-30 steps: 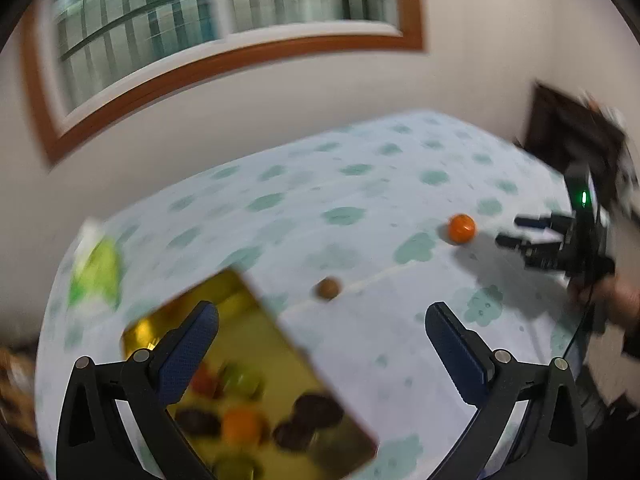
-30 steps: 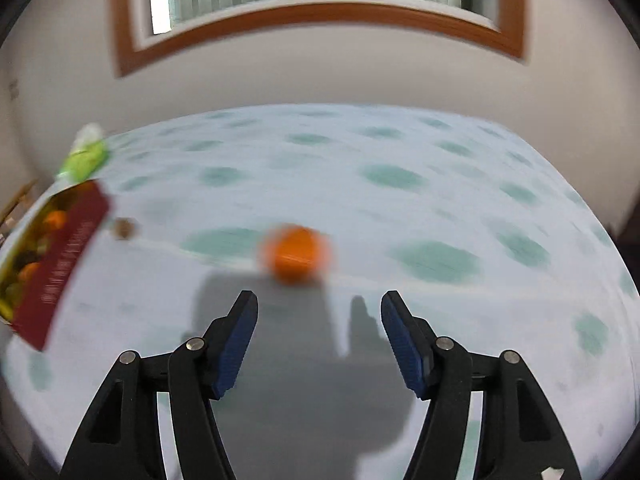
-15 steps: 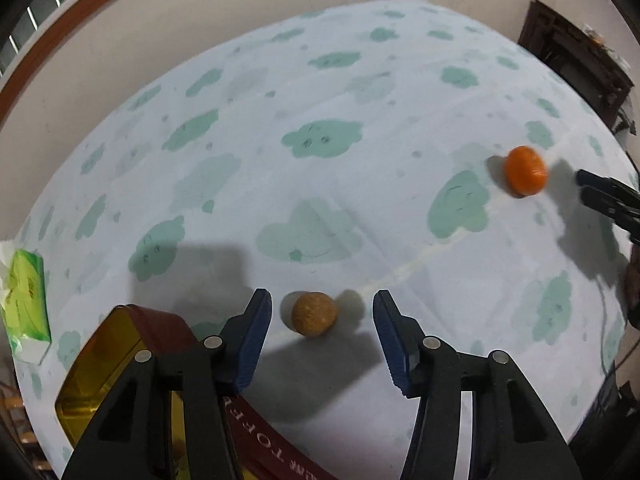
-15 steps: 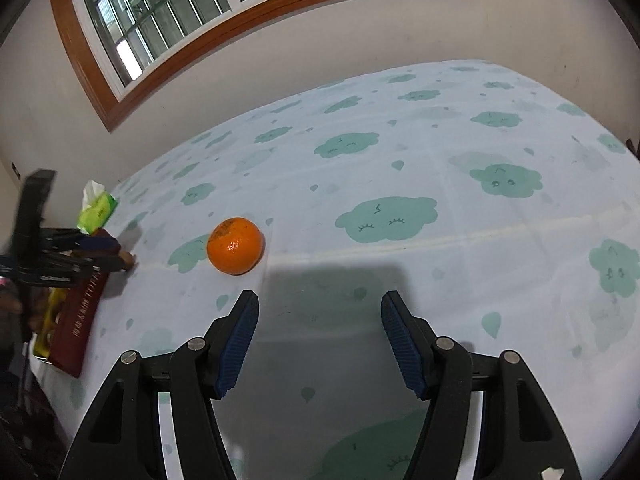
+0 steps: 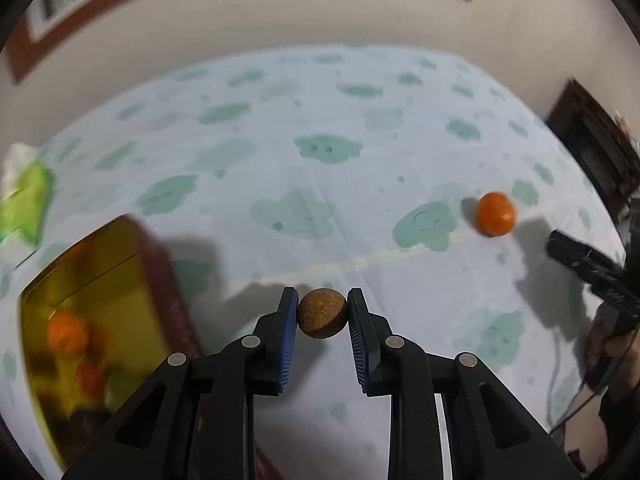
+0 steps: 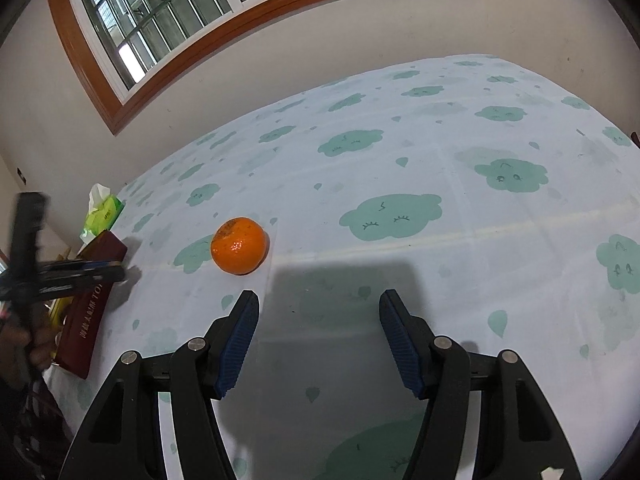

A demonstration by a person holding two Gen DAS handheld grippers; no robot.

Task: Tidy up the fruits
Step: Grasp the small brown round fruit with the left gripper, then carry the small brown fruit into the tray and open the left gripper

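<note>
Pinching a small brown round fruit (image 5: 322, 313) between left gripper (image 5: 322, 309) fingers above the cloud-print tabletop (image 5: 320, 184), right gripper (image 6: 318, 312) fingers spread and empty, orange (image 6: 239, 245) just ahead, gold fruit box (image 5: 92, 320) at left.

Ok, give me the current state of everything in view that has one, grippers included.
left gripper: shut on the brown fruit
brown fruit: clamped between the pads
right gripper: open, nothing between the pads
orange: loose on the tablecloth, ahead of the right gripper
box: open, fruit inside
</note>
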